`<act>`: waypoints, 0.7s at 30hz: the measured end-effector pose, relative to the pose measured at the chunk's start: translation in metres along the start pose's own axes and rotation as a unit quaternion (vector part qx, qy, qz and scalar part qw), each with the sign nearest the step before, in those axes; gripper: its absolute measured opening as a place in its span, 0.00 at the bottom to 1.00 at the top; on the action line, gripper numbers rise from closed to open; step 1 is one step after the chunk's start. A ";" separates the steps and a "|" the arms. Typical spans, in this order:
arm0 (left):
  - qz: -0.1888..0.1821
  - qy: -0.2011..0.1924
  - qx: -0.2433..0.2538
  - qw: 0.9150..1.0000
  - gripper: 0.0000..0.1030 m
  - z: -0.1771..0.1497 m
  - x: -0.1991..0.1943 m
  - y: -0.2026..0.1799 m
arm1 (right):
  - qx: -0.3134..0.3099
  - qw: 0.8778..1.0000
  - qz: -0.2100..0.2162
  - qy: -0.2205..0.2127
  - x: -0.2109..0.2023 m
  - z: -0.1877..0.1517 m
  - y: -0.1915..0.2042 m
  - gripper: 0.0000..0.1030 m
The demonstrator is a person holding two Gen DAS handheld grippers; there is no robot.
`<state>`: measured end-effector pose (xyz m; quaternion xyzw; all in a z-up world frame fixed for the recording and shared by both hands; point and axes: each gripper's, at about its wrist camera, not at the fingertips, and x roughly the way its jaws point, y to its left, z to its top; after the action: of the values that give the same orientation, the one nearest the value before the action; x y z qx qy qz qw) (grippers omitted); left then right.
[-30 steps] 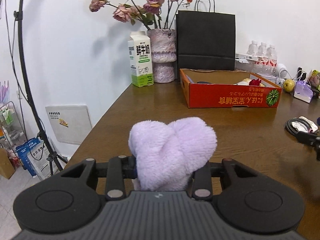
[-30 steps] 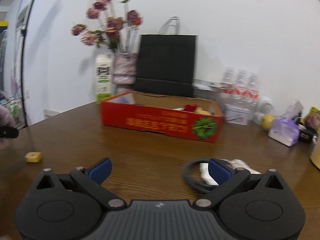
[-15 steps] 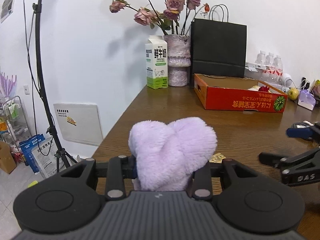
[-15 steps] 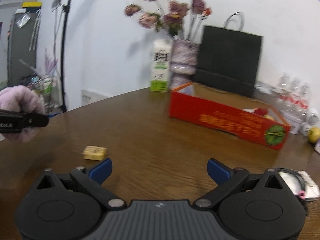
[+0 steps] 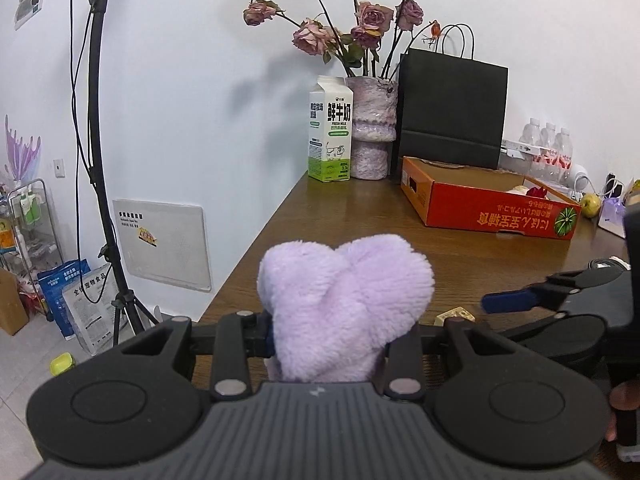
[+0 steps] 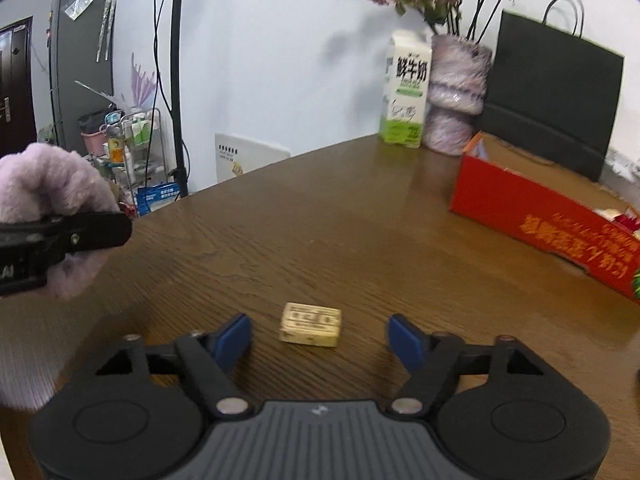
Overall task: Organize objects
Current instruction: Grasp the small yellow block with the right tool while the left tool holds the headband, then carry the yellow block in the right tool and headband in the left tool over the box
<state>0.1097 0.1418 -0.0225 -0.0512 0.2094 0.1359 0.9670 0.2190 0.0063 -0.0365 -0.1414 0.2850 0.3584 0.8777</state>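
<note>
My left gripper [image 5: 328,332] is shut on a fluffy lilac plush toy [image 5: 344,300], held above the table's near left edge; the toy also shows at the left of the right wrist view [image 6: 52,200]. My right gripper [image 6: 320,340] is open and low over the wooden table [image 6: 360,220], its blue pads on either side of a small yellow wrapped block [image 6: 311,323] lying on the table, not touching it. The block peeks out past the toy in the left wrist view [image 5: 456,315], where the right gripper [image 5: 508,302] comes in from the right.
A red cardboard box [image 5: 492,210] with items inside lies at the back right. Behind it stand a black paper bag [image 5: 452,108], a vase of dried roses [image 5: 372,136] and a milk carton [image 5: 330,128]. A light stand [image 5: 100,160] is on the floor at left.
My right gripper swung left and came down until the yellow block lies between its open pads. My left gripper pulled back and left with the plush toy still held.
</note>
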 end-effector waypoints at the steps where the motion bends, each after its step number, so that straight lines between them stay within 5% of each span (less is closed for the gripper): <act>1: -0.001 0.000 -0.001 1.000 0.35 0.000 0.000 0.001 | 0.005 1.000 0.003 0.000 0.001 0.000 0.001 0.66; 7: -0.009 -0.006 -0.002 1.000 0.35 0.003 0.001 -0.001 | 0.016 1.000 0.009 0.001 0.003 0.001 0.001 0.59; 11: -0.013 -0.002 0.002 1.000 0.35 0.004 0.004 -0.007 | 0.028 1.000 0.011 -0.003 0.003 0.002 -0.004 0.29; 21: -0.014 0.003 0.011 1.000 0.35 0.006 0.006 -0.027 | 0.067 0.997 0.012 -0.035 -0.007 -0.002 -0.020 0.29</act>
<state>0.1245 0.1185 -0.0183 -0.0442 0.2133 0.1198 0.9686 0.2286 -0.0123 -0.0329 -0.0659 0.2789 0.3537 0.8904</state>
